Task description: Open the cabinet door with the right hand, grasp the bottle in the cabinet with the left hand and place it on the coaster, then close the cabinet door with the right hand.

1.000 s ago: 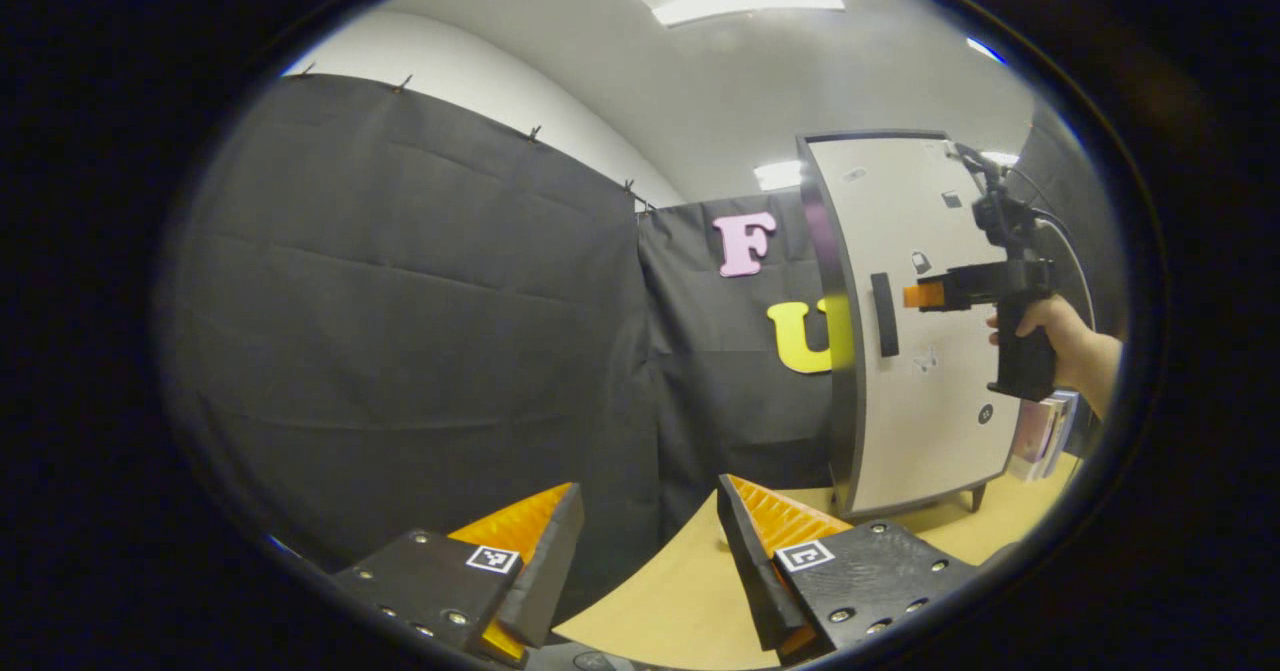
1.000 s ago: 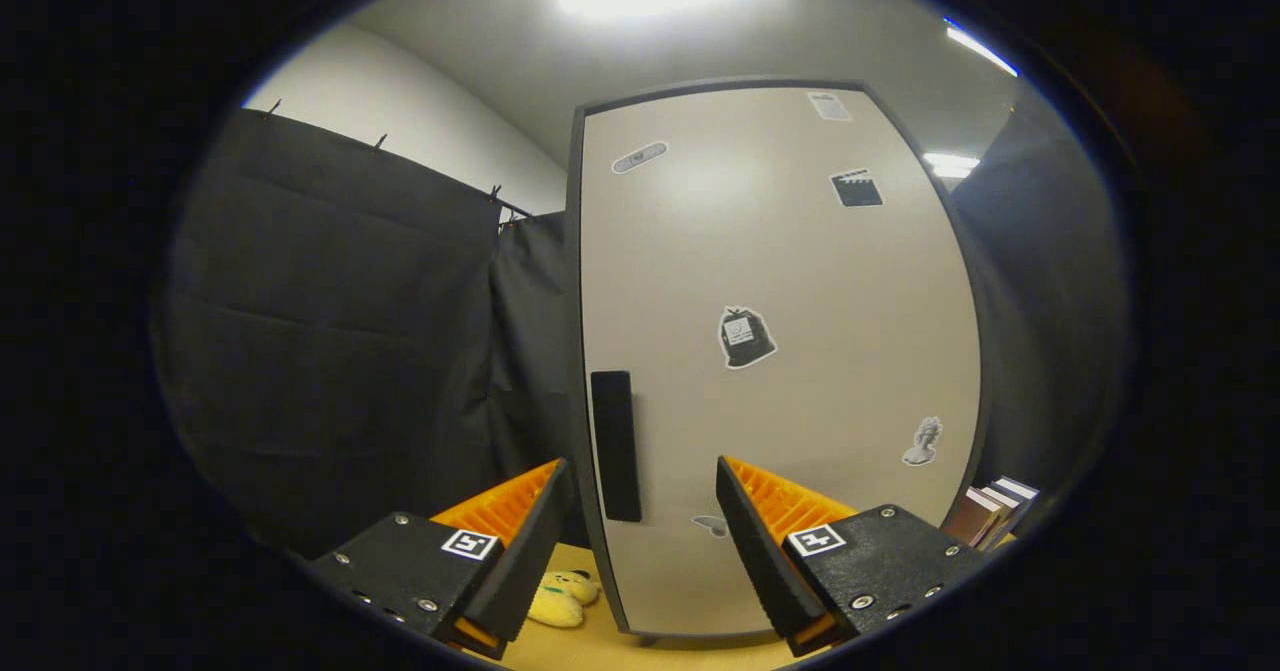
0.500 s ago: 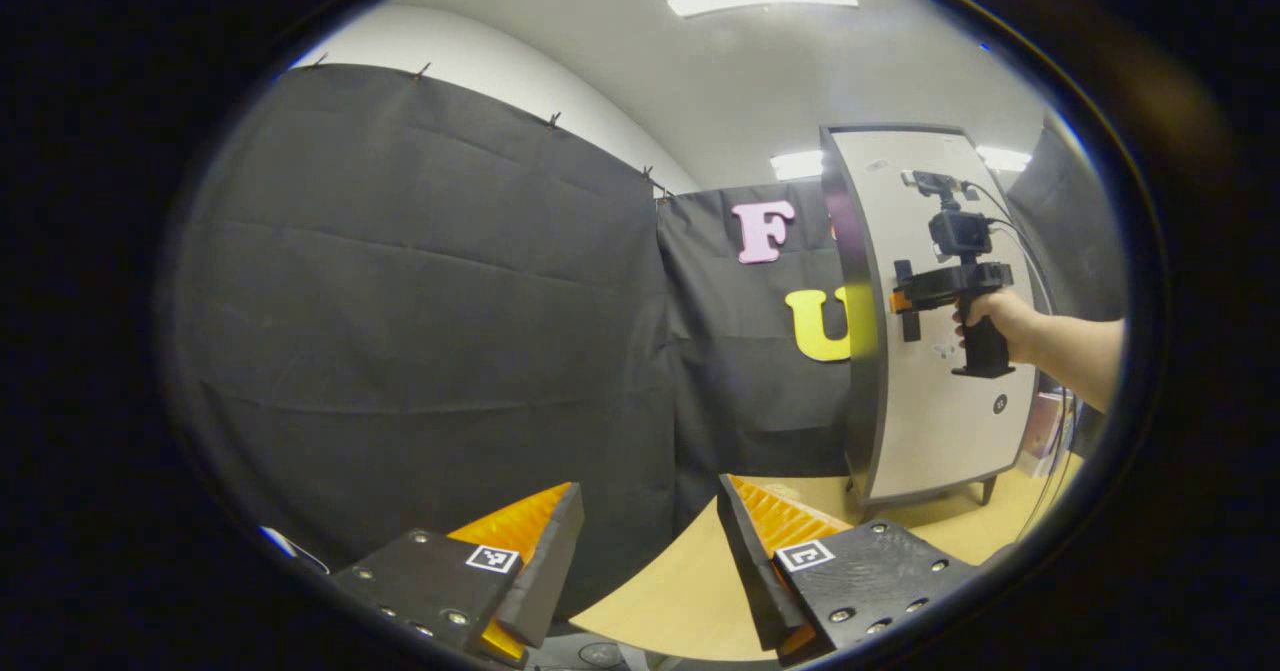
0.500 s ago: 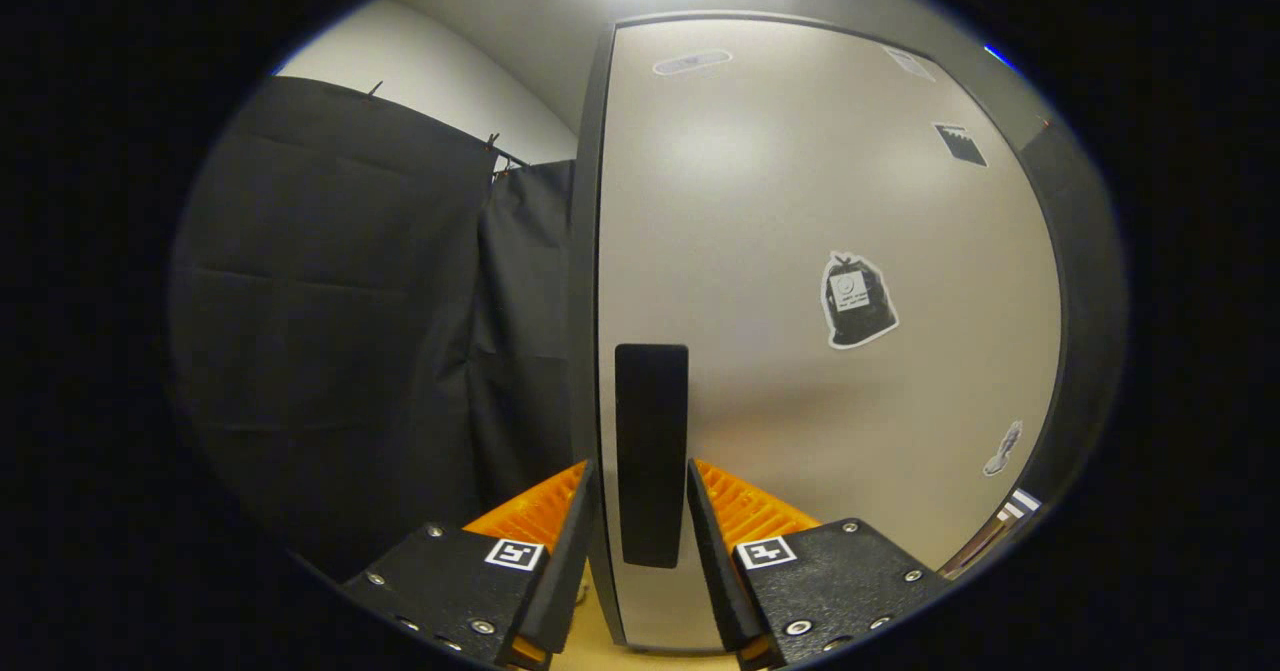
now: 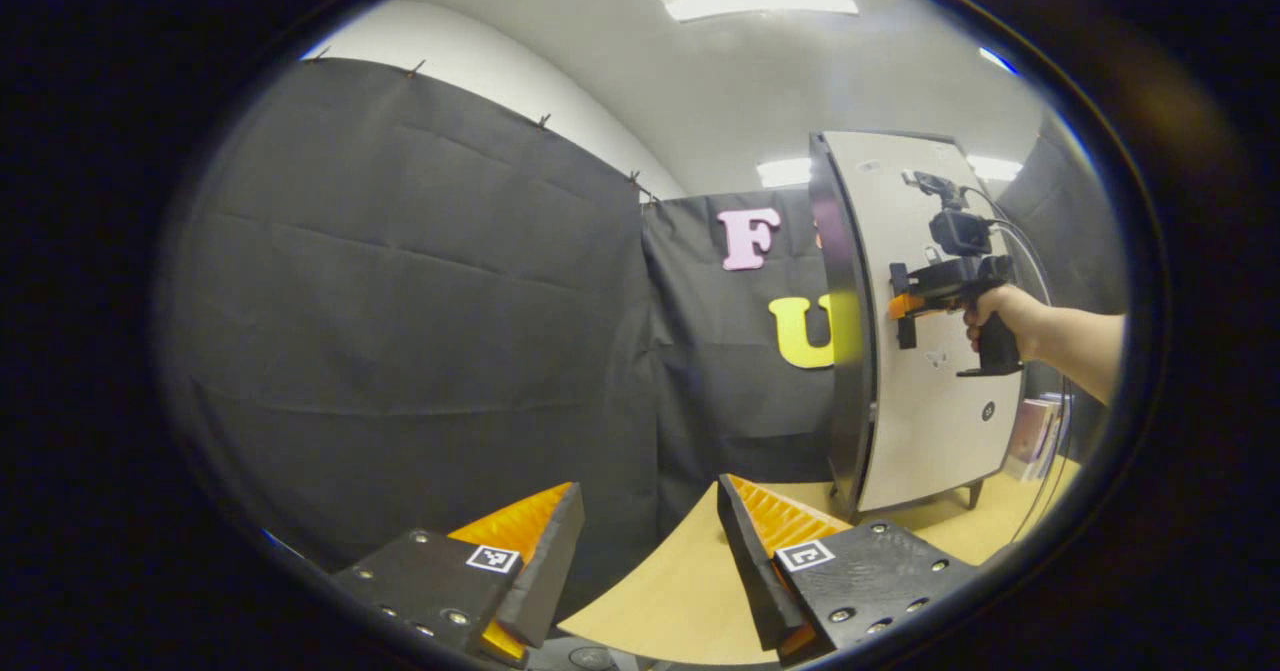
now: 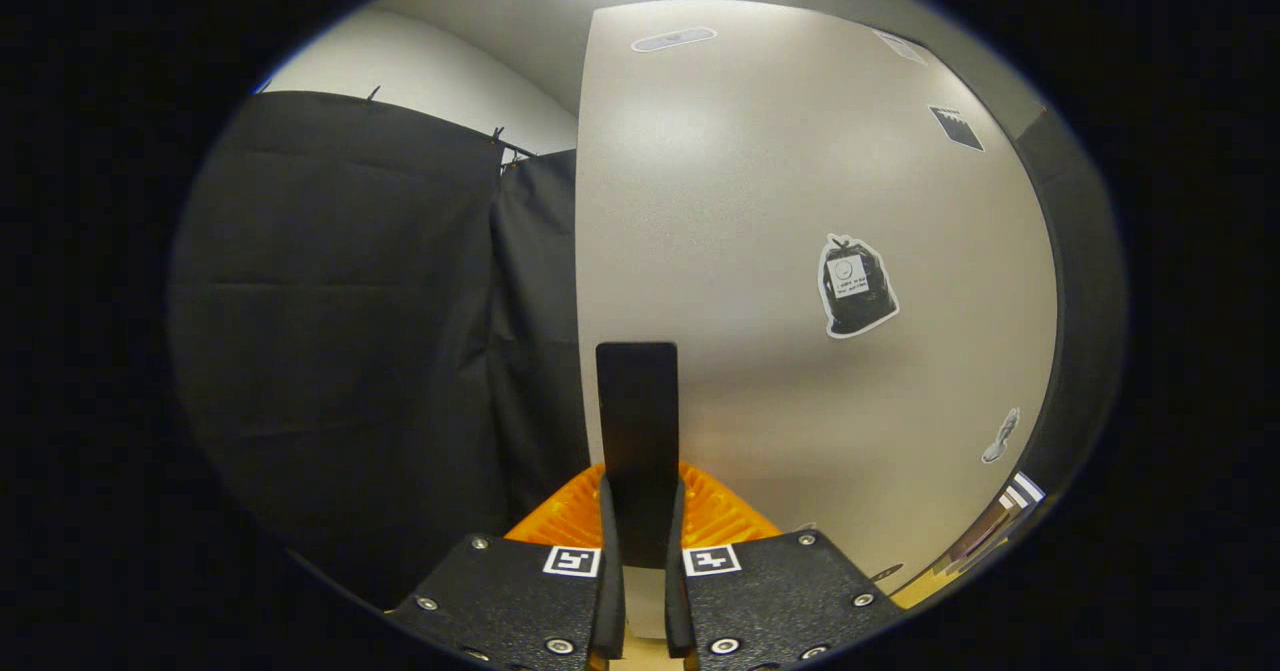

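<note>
1. One step out of three is under way, and none looks finished: the cabinet door (image 6: 800,251) appears barely cracked at its handle edge, so I judge the opening has only started. Fetching the bottle, setting it on the coaster and shutting the door are all left.
2. The cabinet (image 5: 925,321) stands upright on the table (image 5: 680,591), far right in the left gripper view. The bottle would be inside it, hidden by the door; I cannot place the coaster from these pictures.
3. The right gripper (image 6: 640,561) is pinched narrow on the door's dark vertical handle (image 6: 637,421), a finger pressing each side of its lower part. In the left gripper view a hand (image 5: 990,306) holds that tool level against the door.
4. The left gripper (image 5: 645,541) hangs wide apart and holds nothing, low over the table's near edge, well away from the cabinet.
</note>
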Demonstrator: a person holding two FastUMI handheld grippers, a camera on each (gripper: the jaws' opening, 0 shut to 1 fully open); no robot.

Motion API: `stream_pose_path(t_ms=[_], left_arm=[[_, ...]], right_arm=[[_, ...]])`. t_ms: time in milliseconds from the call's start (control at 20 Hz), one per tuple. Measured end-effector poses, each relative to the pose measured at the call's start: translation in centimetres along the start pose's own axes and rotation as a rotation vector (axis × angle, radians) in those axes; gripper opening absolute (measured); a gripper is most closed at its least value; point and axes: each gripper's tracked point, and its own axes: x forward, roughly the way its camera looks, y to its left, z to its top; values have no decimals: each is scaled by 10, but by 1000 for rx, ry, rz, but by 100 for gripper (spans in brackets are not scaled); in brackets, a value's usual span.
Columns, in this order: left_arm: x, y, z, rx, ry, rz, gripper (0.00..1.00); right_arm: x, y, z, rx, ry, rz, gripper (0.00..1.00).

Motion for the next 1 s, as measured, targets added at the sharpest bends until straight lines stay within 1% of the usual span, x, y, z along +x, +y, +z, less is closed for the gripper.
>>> stream_pose_path(t_ms=[150, 250, 350, 500, 750, 1000], left_arm=[[-1, -12, 7, -9, -14, -54, 77], [13, -32, 8, -18, -14, -91, 77], [33, -57, 7, -21, -18, -129, 77], [41, -87, 12, -21, -28, -183, 77], [29, -135, 21, -28, -44, -251, 77], [20, -178, 25, -41, -56, -299, 77]], right_arm=[[-11, 1, 1, 5, -6, 33, 16], [-16, -1, 0, -2, -6, 47, 14], [-24, -1, 0, 0, 1, 65, 16], [-31, -6, -1, -3, 0, 94, 16], [-43, -14, -1, -15, -3, 165, 16], [-51, -26, -3, -21, 4, 179, 16]])
